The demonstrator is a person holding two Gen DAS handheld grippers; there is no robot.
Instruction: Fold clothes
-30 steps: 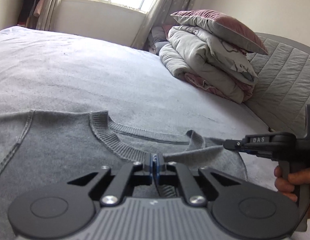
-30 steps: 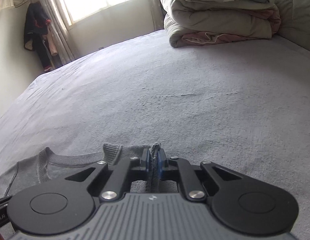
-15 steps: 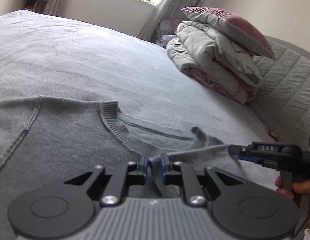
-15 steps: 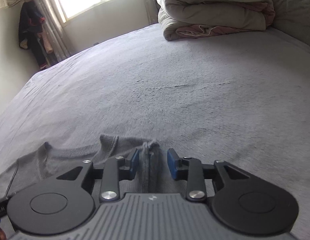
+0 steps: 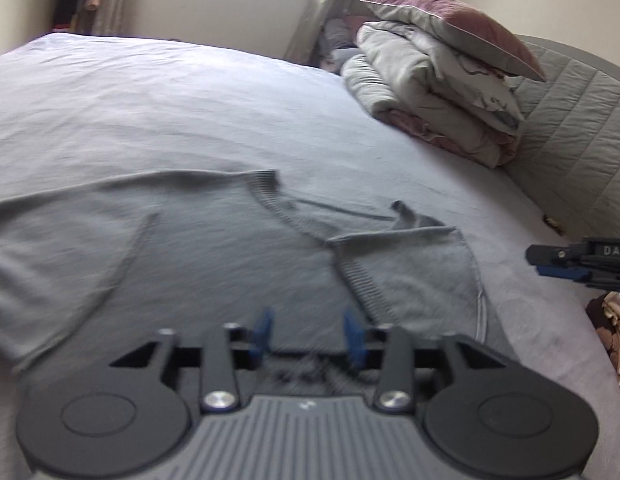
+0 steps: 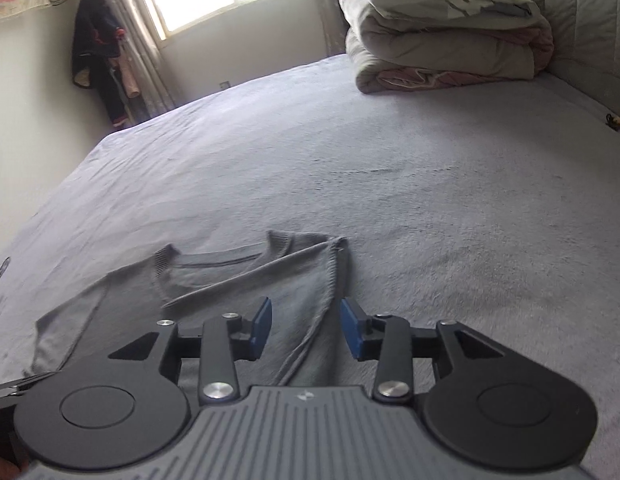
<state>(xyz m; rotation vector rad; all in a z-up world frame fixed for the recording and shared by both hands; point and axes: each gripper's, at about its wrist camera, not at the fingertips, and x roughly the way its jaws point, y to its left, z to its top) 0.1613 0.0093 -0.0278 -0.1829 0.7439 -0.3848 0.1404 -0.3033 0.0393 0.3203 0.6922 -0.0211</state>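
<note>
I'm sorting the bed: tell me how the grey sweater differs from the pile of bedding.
The sweater lies flat near the front of the bed; the bedding is stacked high against the headboard. The sweater is plain grey knit; the bedding is pale with pinkish parts and a pillow on top. Both rest on the bed, untouched.
</note>
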